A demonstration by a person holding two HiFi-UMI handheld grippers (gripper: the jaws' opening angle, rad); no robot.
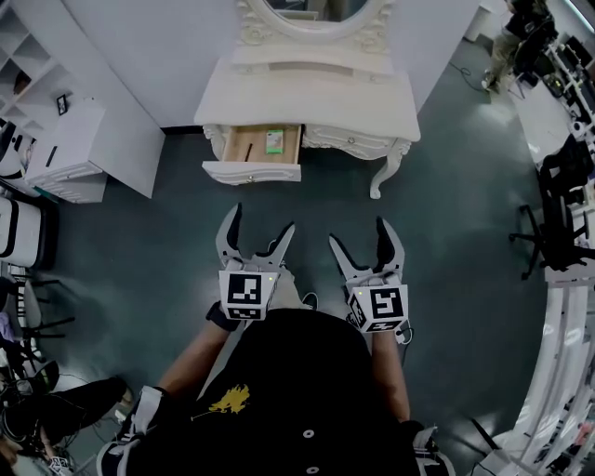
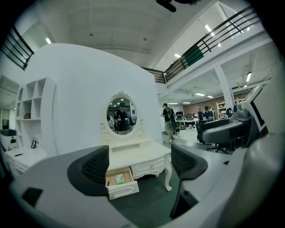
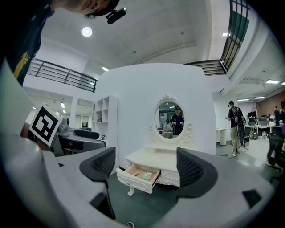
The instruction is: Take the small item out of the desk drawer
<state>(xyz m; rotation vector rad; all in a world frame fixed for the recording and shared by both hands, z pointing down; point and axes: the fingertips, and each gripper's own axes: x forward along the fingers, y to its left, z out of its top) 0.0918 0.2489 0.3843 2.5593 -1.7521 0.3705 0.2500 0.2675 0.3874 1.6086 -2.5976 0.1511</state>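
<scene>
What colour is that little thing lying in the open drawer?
Mostly green, with a paler patch. The small item shows best in the head view.

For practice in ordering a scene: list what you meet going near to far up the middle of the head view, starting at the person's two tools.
Left tool and right tool, side by side → open drawer's front → small green item inside it → white desk top → oval mirror.
</scene>
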